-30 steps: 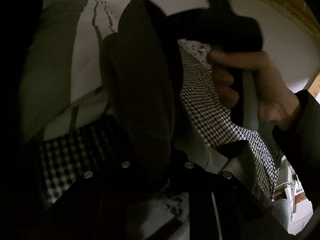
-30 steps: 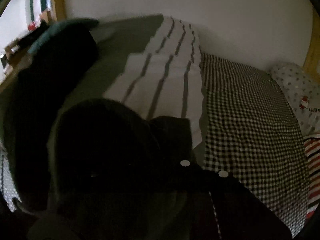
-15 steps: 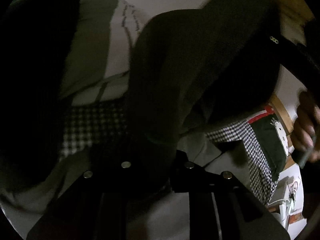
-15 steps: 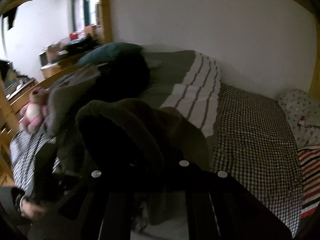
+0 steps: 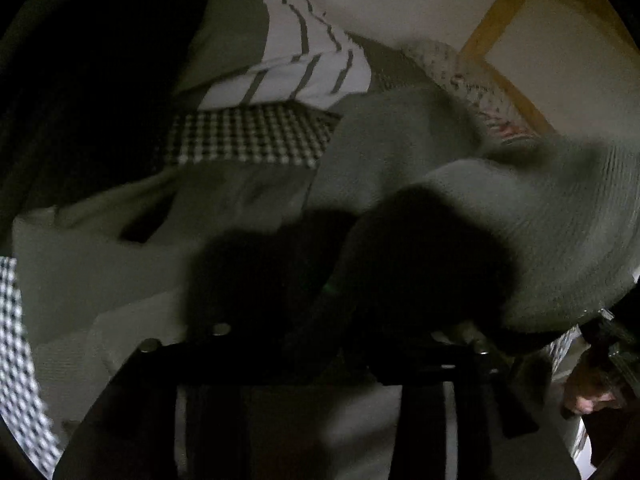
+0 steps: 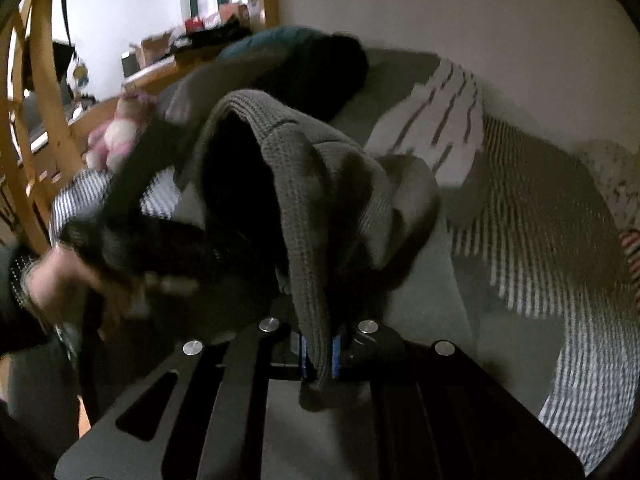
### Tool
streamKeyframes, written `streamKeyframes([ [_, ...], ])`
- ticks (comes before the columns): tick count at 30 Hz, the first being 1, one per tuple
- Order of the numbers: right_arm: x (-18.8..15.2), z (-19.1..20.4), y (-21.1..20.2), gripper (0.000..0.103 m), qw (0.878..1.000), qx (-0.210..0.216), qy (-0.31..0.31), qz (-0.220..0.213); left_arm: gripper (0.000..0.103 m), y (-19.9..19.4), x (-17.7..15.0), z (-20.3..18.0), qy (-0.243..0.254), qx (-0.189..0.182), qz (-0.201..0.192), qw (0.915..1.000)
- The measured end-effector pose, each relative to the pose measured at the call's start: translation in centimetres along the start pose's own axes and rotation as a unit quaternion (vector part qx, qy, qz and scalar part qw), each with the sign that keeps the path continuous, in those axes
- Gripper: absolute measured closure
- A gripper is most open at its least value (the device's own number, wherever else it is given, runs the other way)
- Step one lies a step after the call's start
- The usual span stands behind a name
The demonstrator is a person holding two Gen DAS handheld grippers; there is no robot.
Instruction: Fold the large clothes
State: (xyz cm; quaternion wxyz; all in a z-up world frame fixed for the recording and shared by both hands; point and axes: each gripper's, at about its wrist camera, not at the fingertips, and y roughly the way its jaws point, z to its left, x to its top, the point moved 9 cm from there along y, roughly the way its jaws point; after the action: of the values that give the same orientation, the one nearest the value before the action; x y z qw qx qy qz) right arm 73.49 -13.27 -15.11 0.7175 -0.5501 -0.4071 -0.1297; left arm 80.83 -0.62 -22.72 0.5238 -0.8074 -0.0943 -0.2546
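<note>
A large grey-green knit garment hangs bunched in front of the right wrist camera. My right gripper is shut on its ribbed edge, pinched between the blue pads. In the left wrist view the same garment stretches away to the right over the bed. My left gripper sits low in deep shadow. Its jaws are opening and stand apart, with a dark fold of the garment lying loose between them. The right wrist view shows a hand holding the left gripper's black body at the left.
The bed has a black-and-white checked sheet and a striped grey-and-white duvet by the wall. A dark pile of clothes lies left. A pink plush toy and the wooden bed frame stand beyond.
The garment that stood bunched before the left camera now lies stretched to the right. The left jaws have parted. The right gripper has swung away, keeping the garment's edge.
</note>
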Motion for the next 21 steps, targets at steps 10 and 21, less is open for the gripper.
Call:
streamKeyframes([
  [10,-7.9,4.8,1.2,0.095,0.992,-0.053,-0.108,0.030,0.024,-10.5,2.5,2.5,-0.011,0.007,-0.071,0.9974],
  [21,-13.7,8.0,-0.1,0.081,0.960,-0.122,-0.248,0.038,0.017,0.1,7.4,-6.0,0.028,-0.057,0.025,0.9977],
])
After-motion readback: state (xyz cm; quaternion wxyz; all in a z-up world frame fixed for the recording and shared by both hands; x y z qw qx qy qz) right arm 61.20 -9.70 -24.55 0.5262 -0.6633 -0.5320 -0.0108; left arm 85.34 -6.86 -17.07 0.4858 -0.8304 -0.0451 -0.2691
